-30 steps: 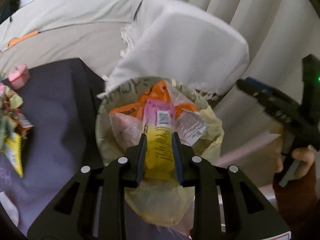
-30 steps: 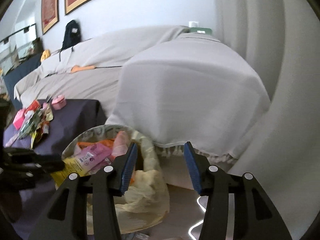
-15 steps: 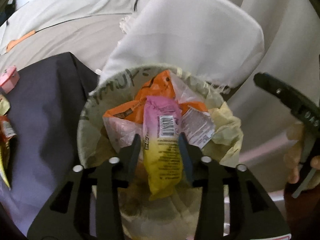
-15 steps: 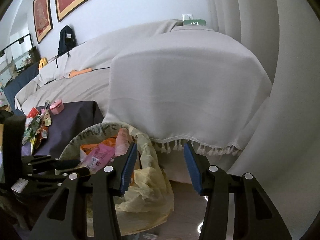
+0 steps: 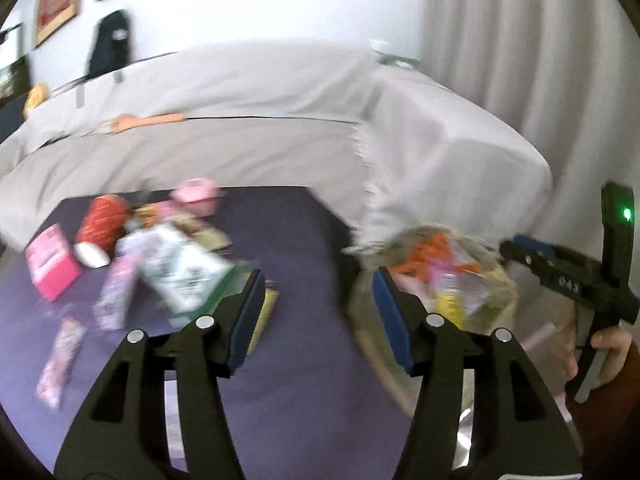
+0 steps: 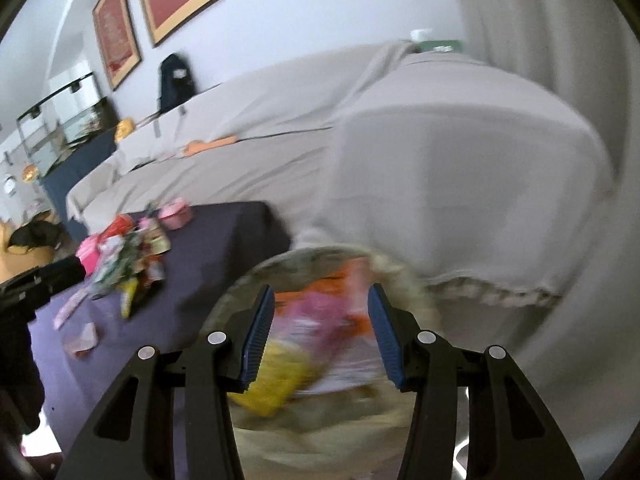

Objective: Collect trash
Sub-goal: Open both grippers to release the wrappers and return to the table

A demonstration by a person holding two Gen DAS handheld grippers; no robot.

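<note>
The left gripper [image 5: 318, 314], jaws opening and empty, should approach the crumpled colourful wrappers [image 5: 176, 268] on the purple table [image 5: 300, 360] low; right gripper [image 6: 320, 334] gapes empty above the yellow-lined bin [image 6: 320, 432].

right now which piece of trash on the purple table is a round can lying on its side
The red can at the far left of the pile, beside the pink box. It is a cylinder tipped over with its white end showing; the rest are flat wrappers and packets.

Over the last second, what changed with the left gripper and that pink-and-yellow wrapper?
The left gripper let go of the pink-and-yellow wrapper, now lying in the trash bin; its jaws are opening, empty, swung toward the wrapper pile on the purple table. The right gripper stayed open and empty.
</note>
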